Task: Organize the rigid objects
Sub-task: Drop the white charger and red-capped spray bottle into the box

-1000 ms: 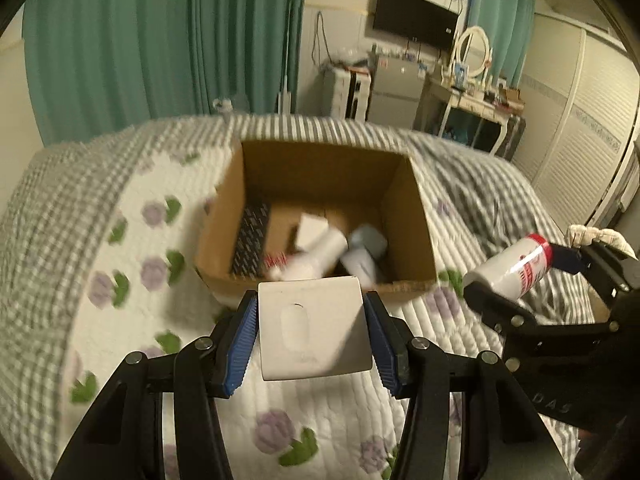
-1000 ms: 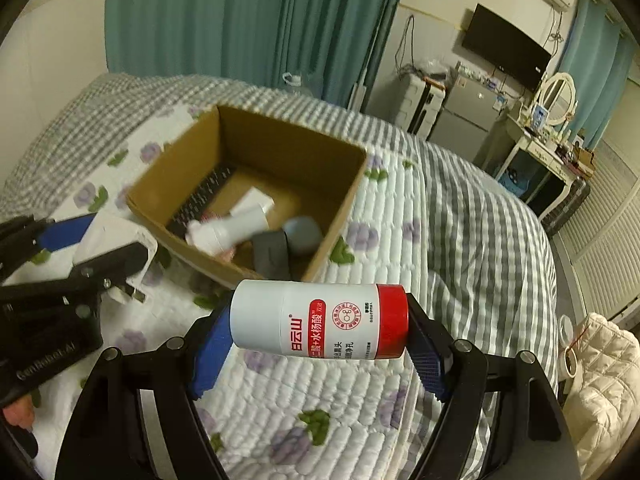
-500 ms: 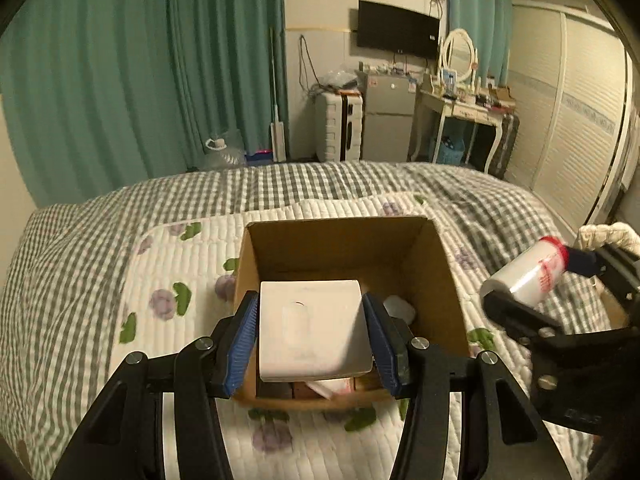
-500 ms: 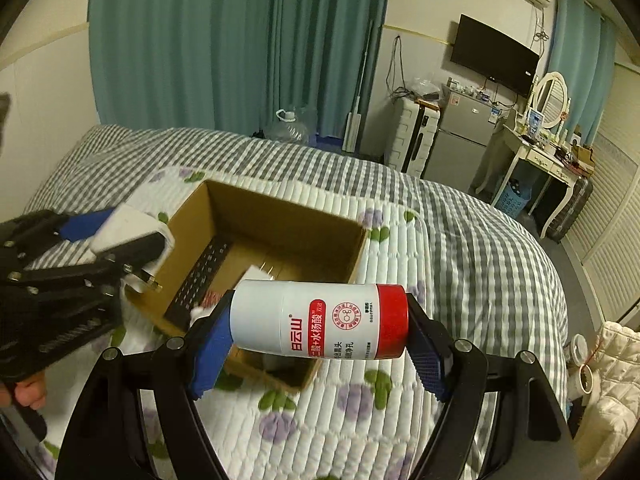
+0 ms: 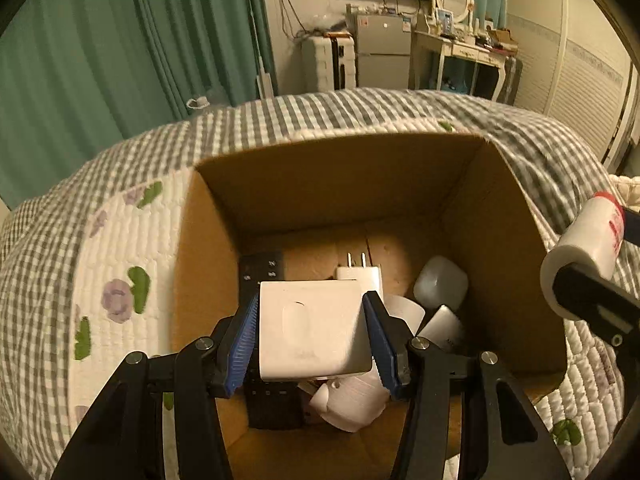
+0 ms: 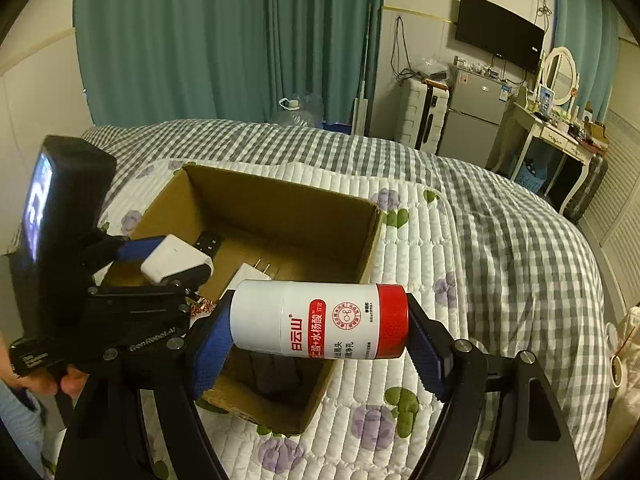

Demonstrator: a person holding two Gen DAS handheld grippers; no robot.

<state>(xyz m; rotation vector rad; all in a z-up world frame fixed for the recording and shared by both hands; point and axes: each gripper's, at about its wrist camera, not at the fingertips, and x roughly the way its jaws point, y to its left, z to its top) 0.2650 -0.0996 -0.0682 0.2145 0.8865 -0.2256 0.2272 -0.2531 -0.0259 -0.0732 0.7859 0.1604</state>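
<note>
White charger [image 5: 312, 334] clamped in left claw [image 5: 311, 338] above cardboard box [image 5: 344, 168] for dropping; bottle [image 6: 320, 322] gripped sideways in right claw [image 6: 320, 334], awaiting its turn.

Cardboard box [image 5: 500, 280] sits on quilt [image 5: 120, 264], on the bed. Left gripper [image 5: 312, 338] hangs over the box's near-left part, with the charger block [image 5: 310, 332] between its 2 fingers. Below it, inside the box: remote [image 5: 264, 268] along the left wall, plug adapter [image 5: 358, 274] mid-floor, case [image 5: 440, 284] to the right, bottle [image 5: 352, 400] at the near wall. Right gripper [image 6: 320, 340] is right of the box's near corner, holding the canister [image 6: 320, 322] crosswise. Fridge [image 6: 474, 120] and desk [image 6: 548, 136] stand behind the bed.
</note>
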